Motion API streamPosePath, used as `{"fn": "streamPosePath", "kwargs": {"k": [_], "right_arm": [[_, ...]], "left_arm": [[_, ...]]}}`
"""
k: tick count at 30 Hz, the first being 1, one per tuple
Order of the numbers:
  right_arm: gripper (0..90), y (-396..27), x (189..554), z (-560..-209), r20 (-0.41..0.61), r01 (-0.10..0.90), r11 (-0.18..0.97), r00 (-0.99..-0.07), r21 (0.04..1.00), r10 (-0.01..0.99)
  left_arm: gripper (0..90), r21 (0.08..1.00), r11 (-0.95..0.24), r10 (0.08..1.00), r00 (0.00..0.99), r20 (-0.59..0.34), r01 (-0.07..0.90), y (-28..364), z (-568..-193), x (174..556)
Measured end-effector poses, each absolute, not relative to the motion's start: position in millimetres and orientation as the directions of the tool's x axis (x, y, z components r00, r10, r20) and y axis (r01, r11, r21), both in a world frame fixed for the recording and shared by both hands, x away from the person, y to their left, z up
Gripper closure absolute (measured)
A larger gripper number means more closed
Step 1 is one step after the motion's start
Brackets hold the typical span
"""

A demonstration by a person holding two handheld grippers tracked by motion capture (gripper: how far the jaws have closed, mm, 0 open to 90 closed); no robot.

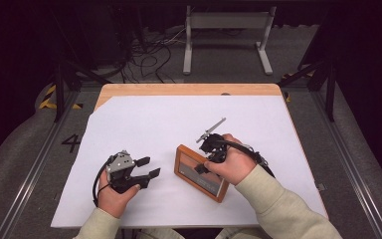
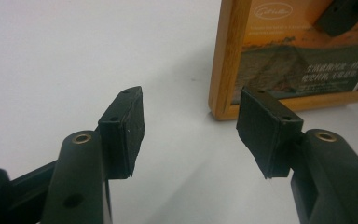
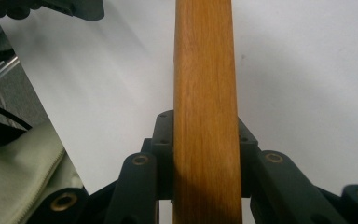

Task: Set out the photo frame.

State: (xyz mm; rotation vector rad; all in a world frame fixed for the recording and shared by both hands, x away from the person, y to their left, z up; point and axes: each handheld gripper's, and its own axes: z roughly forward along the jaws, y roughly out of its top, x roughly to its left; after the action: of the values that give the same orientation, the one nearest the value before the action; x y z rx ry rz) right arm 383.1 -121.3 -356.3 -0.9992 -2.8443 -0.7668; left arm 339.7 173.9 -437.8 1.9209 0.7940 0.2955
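Nearest the person, two pale-sleeved forearms come in over the bench edge, each hand holding a hand-held gripper. The left hand-held gripper (image 1: 146, 167) rests low over the white sheet (image 1: 144, 119) with its jaws spread well apart and nothing between them; in the left gripper view (image 2: 190, 126) the two black pads frame bare white surface, and the near corner of a wooden picture frame (image 2: 226, 60) lies just beyond the right pad, not touching it.

The picture frame (image 1: 184, 158) sits right of the bench's middle, just beside the left hand-held gripper's tips, turned at an angle. It has an orange-brown wooden border around a printed card with a landscape picture, a small logo and lines of print. The right hand-held gripper (image 1: 210, 158) comes down on it from the far side; in the right gripper view (image 3: 205, 154) its jaws are clamped on either face of the frame's wooden edge (image 3: 205, 70), which runs straight up between them.

The white sheet covers most of the wooden bench (image 1: 179, 89), leaving a strip of wood bare along the far edge. Beyond it lies grey floor with a tangle of black cables (image 1: 151, 57) and a pale metal stand (image 1: 226, 30), in a dark room.
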Motion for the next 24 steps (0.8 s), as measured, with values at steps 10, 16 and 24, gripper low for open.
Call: {"fn": "streamPosePath", "kwargs": {"k": [10,16,24], "right_arm": [[70.2,-131.0,399.8,-328.4,0.126,0.433,0.772,-0.896,0.465,0.426],[70.3,-135.2,415.5,-310.1,0.079,0.297,0.83,-0.952,0.472,0.296],[70.3,-134.6,437.5,-308.2,0.038,0.114,0.861,-0.993,0.495,0.11]], "left_arm": [[41.9,0.868,-0.278,0.662,0.737,-0.137,0.411,182.7,-438.7,333.8],[41.9,0.866,-0.272,0.681,0.72,-0.134,0.419,190.4,-439.7,328.8],[41.8,0.863,-0.264,0.688,0.711,-0.144,0.43,193.8,-440.6,326.3]]}}
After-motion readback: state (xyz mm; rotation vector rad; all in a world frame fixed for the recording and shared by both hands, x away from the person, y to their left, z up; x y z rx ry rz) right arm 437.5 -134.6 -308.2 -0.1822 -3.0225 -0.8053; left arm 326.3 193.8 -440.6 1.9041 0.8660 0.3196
